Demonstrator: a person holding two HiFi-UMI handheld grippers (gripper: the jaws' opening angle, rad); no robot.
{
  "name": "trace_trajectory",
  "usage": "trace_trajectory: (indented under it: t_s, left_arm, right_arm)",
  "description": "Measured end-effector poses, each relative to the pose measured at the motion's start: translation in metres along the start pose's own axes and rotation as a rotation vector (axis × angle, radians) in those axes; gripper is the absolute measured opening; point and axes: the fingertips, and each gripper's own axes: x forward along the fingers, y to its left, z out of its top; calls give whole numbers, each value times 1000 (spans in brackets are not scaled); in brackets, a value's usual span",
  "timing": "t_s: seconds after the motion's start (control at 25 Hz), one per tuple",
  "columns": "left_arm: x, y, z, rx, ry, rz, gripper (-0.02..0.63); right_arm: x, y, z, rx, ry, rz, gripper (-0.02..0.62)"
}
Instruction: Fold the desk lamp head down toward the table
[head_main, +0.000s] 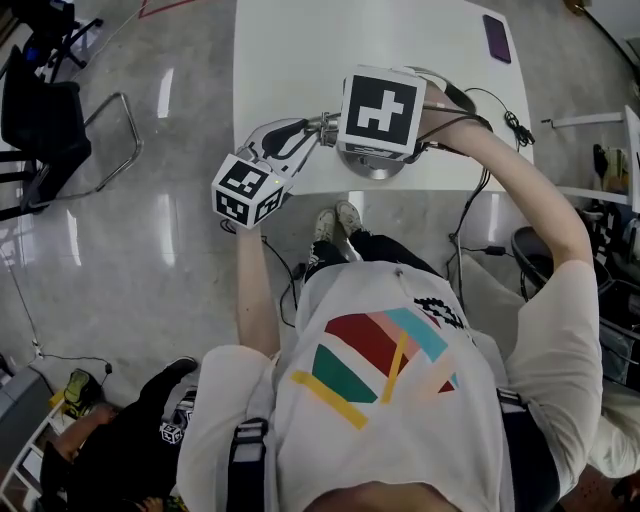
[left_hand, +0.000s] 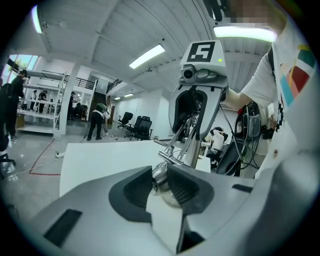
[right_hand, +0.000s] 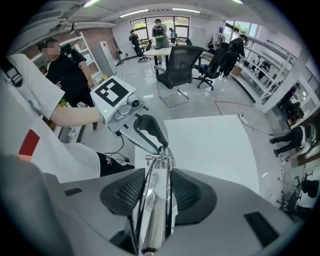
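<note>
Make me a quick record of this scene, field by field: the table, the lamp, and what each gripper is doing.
Surface: white table
Lamp base: chrome, near the table's front edge
Left gripper: fingers closed on the lamp joint
Right gripper: shut on the lamp arm, pointing steeply down
Also on table: purple phone, far right corner

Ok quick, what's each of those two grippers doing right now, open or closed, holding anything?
Left gripper: closed on the lamp's rounded chrome part.
Right gripper: closed on the lamp's chrome arm rods.
</note>
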Motion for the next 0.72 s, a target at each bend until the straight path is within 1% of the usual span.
trace_trajectory:
  t_s: [0.08, 0.16, 0.28, 0.4, 0.48, 0.52, 0.6, 0.64, 0.72]
  left_arm:
    - [-1, 1, -1, -17, -4, 12, 138]
    - [-1, 2, -1, -30, -11, 27, 138]
    - [-3, -1, 0, -45, -27, 47, 138]
    - [-9, -9, 13, -69, -64, 22, 138]
    - [-13, -15, 24, -50, -73, 7, 138]
    - [-16, -17, 31, -30, -79, 14, 138]
    - [-23, -21, 50, 0, -118, 42, 138]
    - [-27, -23, 63, 9, -149, 56, 138]
    - [-38, -29, 93, 26, -218, 84, 138]
  right_arm:
    - [4, -1, -1, -9, 7, -29, 167]
    - [7, -3, 1, -65, 27, -69, 167]
    - [7, -2, 0, -85, 31, -87, 167]
    - [0, -1, -2, -99, 35, -130, 168]
    - [-8, -1, -3, -146, 49, -181, 167]
    - [-12, 0, -3, -168, 51, -205, 167]
    - [-22, 3, -1, -196, 26, -253, 167]
    - [-30, 5, 1, -199, -5, -278, 167]
    - [-59, 8, 5, -170, -109, -333, 167]
